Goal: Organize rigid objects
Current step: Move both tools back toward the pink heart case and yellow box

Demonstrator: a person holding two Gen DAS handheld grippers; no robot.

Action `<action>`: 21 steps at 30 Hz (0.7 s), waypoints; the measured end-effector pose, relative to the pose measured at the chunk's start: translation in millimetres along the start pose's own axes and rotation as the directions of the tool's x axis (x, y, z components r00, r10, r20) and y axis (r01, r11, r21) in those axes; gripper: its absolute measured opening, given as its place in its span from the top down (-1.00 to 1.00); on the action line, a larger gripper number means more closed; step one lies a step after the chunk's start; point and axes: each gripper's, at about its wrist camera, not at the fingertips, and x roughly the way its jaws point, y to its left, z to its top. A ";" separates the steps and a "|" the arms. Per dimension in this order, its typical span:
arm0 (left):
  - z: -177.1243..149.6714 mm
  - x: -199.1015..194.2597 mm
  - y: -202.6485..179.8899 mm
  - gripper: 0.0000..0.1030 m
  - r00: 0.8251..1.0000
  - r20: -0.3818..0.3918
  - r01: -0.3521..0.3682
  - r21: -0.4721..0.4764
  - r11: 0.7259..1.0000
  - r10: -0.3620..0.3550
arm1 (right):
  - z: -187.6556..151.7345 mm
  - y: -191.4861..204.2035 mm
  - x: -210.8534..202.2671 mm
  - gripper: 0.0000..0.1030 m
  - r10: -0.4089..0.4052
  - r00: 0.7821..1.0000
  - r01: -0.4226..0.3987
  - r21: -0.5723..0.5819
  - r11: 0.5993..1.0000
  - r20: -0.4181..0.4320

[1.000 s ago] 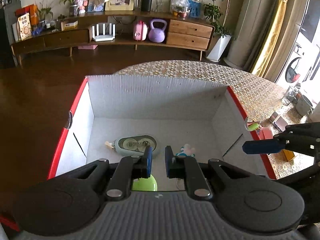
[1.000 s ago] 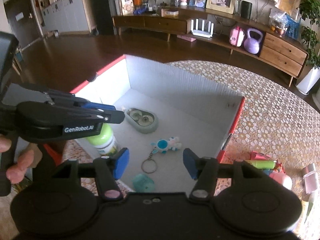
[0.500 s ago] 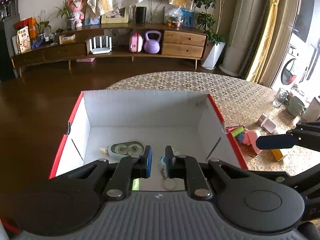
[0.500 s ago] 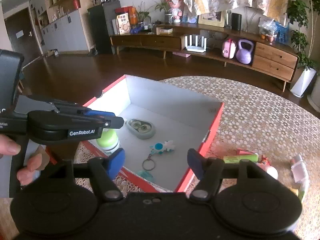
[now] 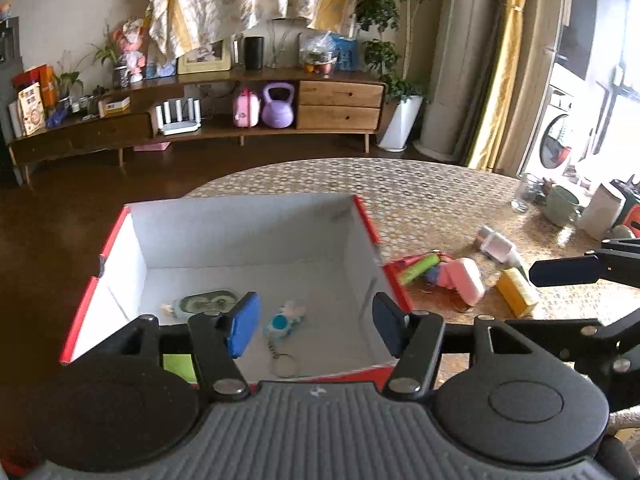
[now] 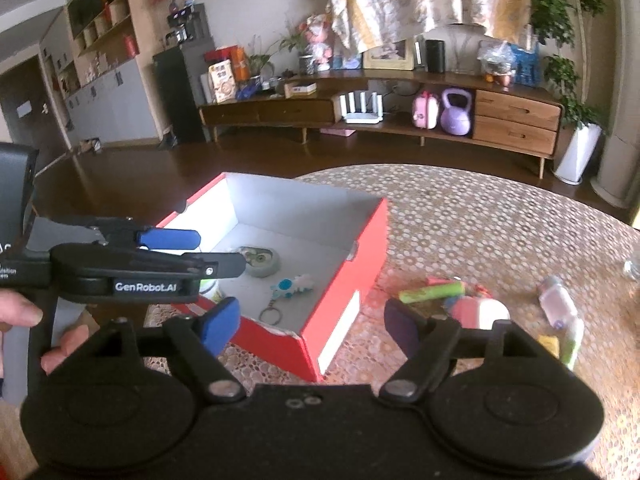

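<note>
Left wrist view: keychain (image 5: 285, 322) lies between spread fingers (image 5: 243, 323), untouched.

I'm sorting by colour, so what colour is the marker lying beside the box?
Bright green marker, clearest in the right wrist view.

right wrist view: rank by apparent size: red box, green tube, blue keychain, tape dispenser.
1. red box
2. green tube
3. tape dispenser and blue keychain: look alike, and the left tool hides part of the dispenser, so unranked.
</note>
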 end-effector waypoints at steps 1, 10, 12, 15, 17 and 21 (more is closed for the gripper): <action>-0.8 -0.8 -5.3 -0.19 1.000 0.003 0.005 0.008 1.000 -0.005 | -3.3 -3.4 -5.3 -0.58 -0.007 1.000 0.007 0.002 1.000 0.007; -11.4 -7.0 -57.1 -0.34 0.996 0.023 0.082 0.044 0.996 -0.083 | -34.6 -42.7 -46.2 -0.69 -0.086 0.994 0.084 0.037 0.996 0.061; -13.4 -7.7 -68.9 -0.34 0.995 0.027 0.089 0.061 0.994 -0.091 | -41.5 -50.8 -51.2 -0.71 -0.101 0.993 0.098 0.045 0.994 0.066; -15.4 -6.4 -85.1 -0.41 0.993 0.029 0.114 0.066 0.991 -0.116 | -53.1 -63.1 -59.4 -0.73 -0.128 0.989 0.125 0.048 0.991 0.072; -15.7 -3.7 -94.6 -0.51 0.991 0.032 0.131 0.064 0.989 -0.133 | -60.9 -72.6 -62.8 -0.73 -0.140 0.988 0.137 0.051 0.989 0.068; -14.7 4.6 -111.3 -0.63 0.989 0.036 0.140 0.063 0.988 -0.142 | -74.6 -89.2 -66.6 -0.73 -0.174 0.983 0.172 0.044 0.984 0.057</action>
